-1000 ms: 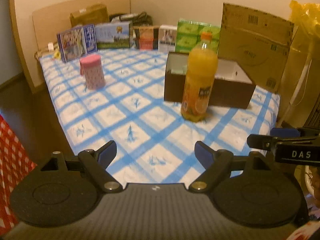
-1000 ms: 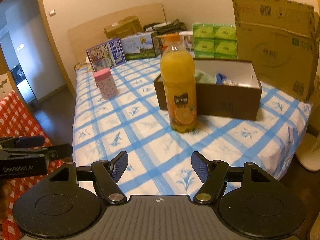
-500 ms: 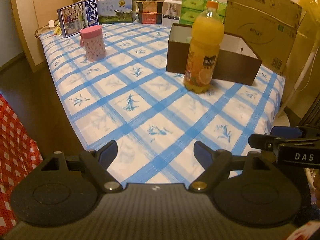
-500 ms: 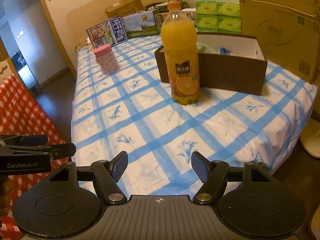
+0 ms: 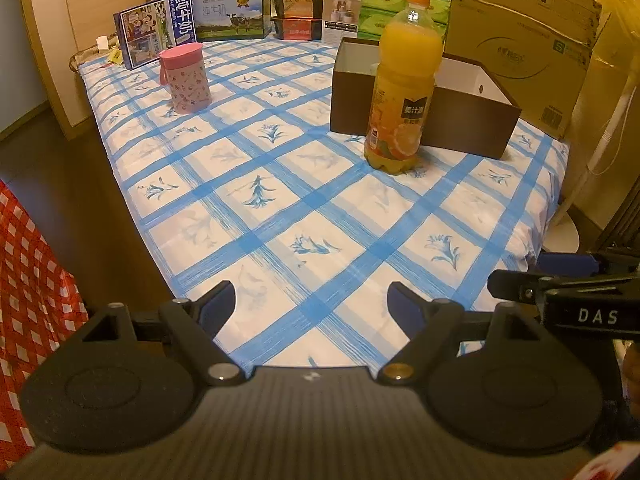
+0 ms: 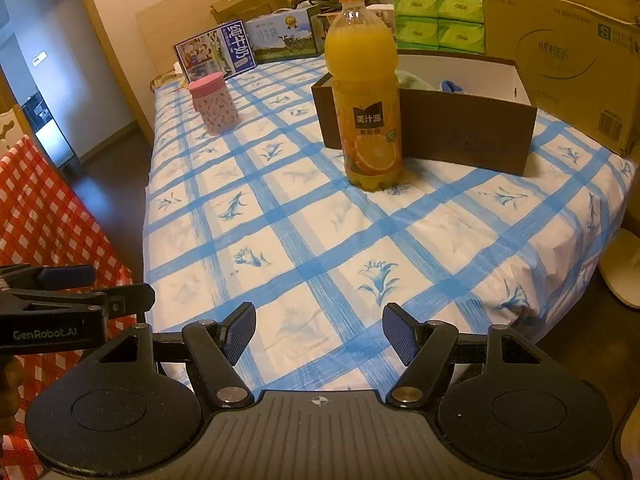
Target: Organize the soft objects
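A brown open box (image 5: 424,120) (image 6: 460,132) sits on the blue-checked tablecloth (image 5: 304,200) (image 6: 320,232) at the far right. In the right wrist view green and blue soft items (image 6: 432,84) show inside it. An orange juice bottle (image 5: 404,88) (image 6: 366,92) stands upright just in front of the box. A pink patterned cup (image 5: 185,78) (image 6: 216,108) stands at the far left. My left gripper (image 5: 311,308) hovers open over the near table edge, nothing between its fingers. My right gripper (image 6: 319,332) is open and empty too, beside it.
Cartons, milk boxes (image 5: 154,40) and green tissue packs (image 6: 438,20) line the far edge. A large cardboard box (image 5: 520,40) stands behind the brown box. A red checked cloth (image 6: 44,208) hangs at the left over dark floor. A white fan base (image 6: 620,276) sits at the right.
Both grippers have sunk and tipped downward, so the table fills more of each view and the near edge shows. Their jaws stayed open.
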Motion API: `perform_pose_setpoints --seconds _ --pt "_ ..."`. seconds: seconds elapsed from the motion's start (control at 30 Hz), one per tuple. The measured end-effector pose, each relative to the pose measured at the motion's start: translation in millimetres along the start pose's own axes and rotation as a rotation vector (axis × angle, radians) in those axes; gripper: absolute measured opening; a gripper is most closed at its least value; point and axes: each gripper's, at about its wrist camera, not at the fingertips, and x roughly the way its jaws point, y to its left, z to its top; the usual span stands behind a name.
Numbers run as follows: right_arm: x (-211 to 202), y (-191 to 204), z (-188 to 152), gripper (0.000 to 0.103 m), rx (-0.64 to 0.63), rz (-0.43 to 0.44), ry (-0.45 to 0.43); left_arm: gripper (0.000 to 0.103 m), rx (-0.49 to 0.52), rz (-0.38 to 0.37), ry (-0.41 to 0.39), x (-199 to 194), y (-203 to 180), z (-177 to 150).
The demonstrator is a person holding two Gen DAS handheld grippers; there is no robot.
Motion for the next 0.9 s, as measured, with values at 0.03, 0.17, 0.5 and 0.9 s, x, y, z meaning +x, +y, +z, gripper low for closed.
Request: perform_pose_setpoints --seconds 0.03,0.17,0.5,0.9 --pt "-0.1 0.2 0.0 0.070 0.000 -0.002 0.001 0.082 0.001 0.000 0.000 0.0 -0.1 -0.1" --pt "-0.2 -0.3 -0.6 0.070 0.004 -0.003 0.005 0.082 0.002 -0.003 0.000 -0.4 -2.3 -1.8" --pt "-0.8 1.7 -1.3 0.070 0.003 -0.003 0.006 0.082 0.005 -0.004 -0.005 -1.6 -4.8 -2.8" --pt "-1.6 2.4 -1.0 0.070 0.001 0.001 0.004 0.082 0.006 -0.006 -0.008 -2.8 -4.5 -1.1"
